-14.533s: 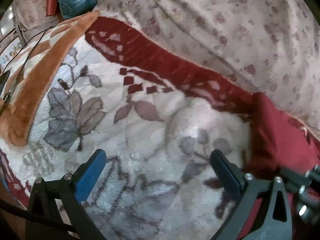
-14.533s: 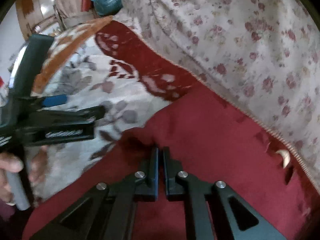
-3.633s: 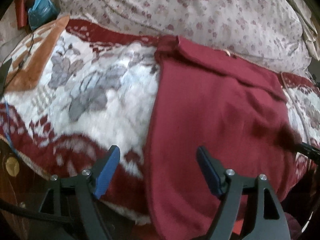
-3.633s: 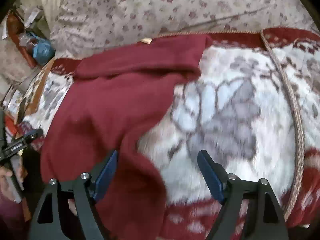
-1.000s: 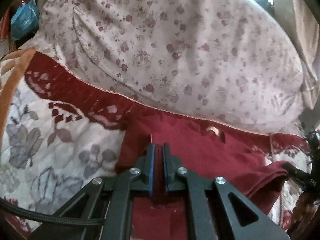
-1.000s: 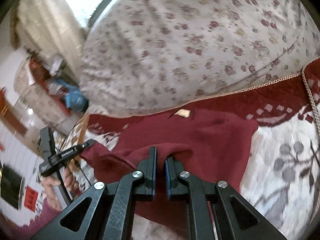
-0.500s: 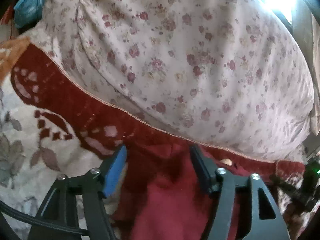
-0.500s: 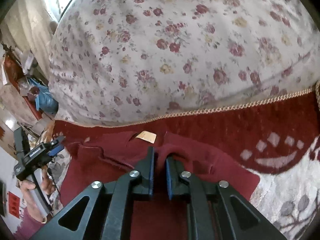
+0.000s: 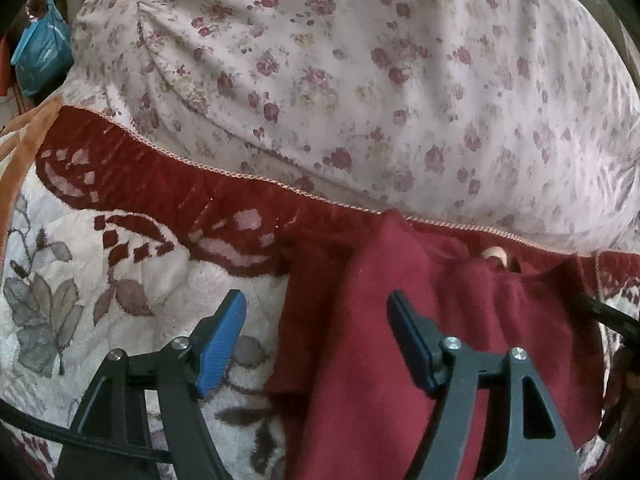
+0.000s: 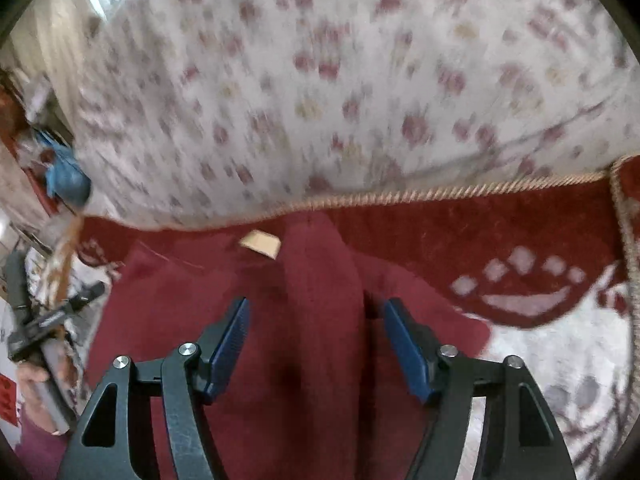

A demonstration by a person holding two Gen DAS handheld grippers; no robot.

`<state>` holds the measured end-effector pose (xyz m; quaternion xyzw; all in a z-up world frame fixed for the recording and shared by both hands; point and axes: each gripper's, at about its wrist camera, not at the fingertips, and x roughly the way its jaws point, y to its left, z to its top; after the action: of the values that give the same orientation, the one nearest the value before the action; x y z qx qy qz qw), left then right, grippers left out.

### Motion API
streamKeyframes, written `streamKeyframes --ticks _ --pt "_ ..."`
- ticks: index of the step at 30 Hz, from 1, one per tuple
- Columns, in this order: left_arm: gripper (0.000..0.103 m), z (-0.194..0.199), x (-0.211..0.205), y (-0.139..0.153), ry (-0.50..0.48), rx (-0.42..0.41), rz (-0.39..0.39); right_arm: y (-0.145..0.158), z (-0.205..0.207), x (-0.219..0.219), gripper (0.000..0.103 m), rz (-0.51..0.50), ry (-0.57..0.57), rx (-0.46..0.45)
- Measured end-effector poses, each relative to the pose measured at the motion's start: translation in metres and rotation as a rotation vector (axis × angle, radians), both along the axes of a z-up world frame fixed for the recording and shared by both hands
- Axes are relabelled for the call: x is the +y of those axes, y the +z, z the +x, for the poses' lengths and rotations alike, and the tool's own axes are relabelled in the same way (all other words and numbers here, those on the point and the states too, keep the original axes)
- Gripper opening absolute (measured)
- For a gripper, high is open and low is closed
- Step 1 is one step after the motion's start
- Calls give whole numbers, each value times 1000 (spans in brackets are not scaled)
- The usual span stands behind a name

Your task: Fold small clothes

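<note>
Left tool (image 9: 316, 334): spread wide, nothing between the blue pads (image 9: 222, 344); it points forward and slightly down over the garment's left edge, left finger above the blanket, right finger above red cloth.
Right tool (image 10: 316, 338): spread wide as well, held low over the garment, a raised ridge of cloth running up between its fingers without touching either pad.
Left tool seen from the right: (image 10: 52, 316) small at the far left edge, gripped by a hand (image 10: 44, 394) from below.
Garment (image 9: 400, 320): dark red, lying on the blanket, bunched into lengthwise folds; its far end reaches the blanket's corded edge.
Label (image 10: 260, 243): pale tag at the garment's far end, near the neck opening.
Blanket (image 9: 120, 280): white plush with grey leaves and a red border, spread under the garment.
Pillow (image 9: 360, 80): large, floral, just beyond the blanket's far edge.
Bag (image 9: 38, 54): blue, far left, behind the pillow.
</note>
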<state>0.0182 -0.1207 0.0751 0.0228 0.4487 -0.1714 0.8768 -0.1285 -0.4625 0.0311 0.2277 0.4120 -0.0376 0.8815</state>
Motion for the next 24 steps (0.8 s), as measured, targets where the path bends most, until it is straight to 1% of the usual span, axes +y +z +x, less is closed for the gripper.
streamKeyframes --ticks 1,2,3,4,5,6,7,8,9,11,12,13,14,15,16,17,18,19,20,22,24 --pt "72 1 0 -2 5 -1 15 -6 10 1 17 -17 8 35" --pt "72 2 1 -3 18 -3 33 -6 14 0 7 -63 -13 51" --pt "72 4 3 -4 32 -3 37 -4 14 -3 7 -90 -42 32" --pt "72 6 4 -4 39 -2 34 0 10 -12 7 -94 -88 -8" --pt "72 8 7 -5 45 5 25 -3 8 -21 7 -62 -120 -13" --pt "72 10 8 -6 50 13 22 -10 9 -28 7 -17 -142 7" --pt "72 11 9 -6 55 19 22 -21 12 -31 7 3 -135 50" --pt "72 12 11 -6 60 23 24 -23 13 -29 8 -15 -126 70" --pt "72 11 13 -5 63 25 27 -21 13 -25 13 -54 -124 83" --pt "72 5 20 2 65 17 30 -6 6 -19 42 -126 -163 97" --pt "72 2 23 6 67 13 32 6 1 -16 47 -149 -189 81" --pt "72 -3 27 9 72 16 36 20 -5 -10 48 -156 -189 45" --pt "72 -8 31 12 71 27 40 33 -8 0 49 -150 -161 16" --pt "72 -14 34 15 62 39 36 42 -7 11 51 -139 -116 0" --pt "72 -22 38 17 44 51 25 51 -2 27 56 -123 -50 -10" --pt "74 -30 40 18 32 59 18 56 4 43 59 -108 8 -17" --pt "75 -38 42 18 29 63 17 60 11 62 60 -88 65 -25" --pt "78 -44 45 16 33 64 16 61 21 84 63 -59 128 -31" --pt "79 -52 49 12 43 68 12 60 31 103 67 -29 181 -32" --pt "79 -59 54 0 53 94 2 50 58 148 69 63 285 -19" --pt "79 -58 57 -13 54 126 -5 39 82 185 70 119 325 13"
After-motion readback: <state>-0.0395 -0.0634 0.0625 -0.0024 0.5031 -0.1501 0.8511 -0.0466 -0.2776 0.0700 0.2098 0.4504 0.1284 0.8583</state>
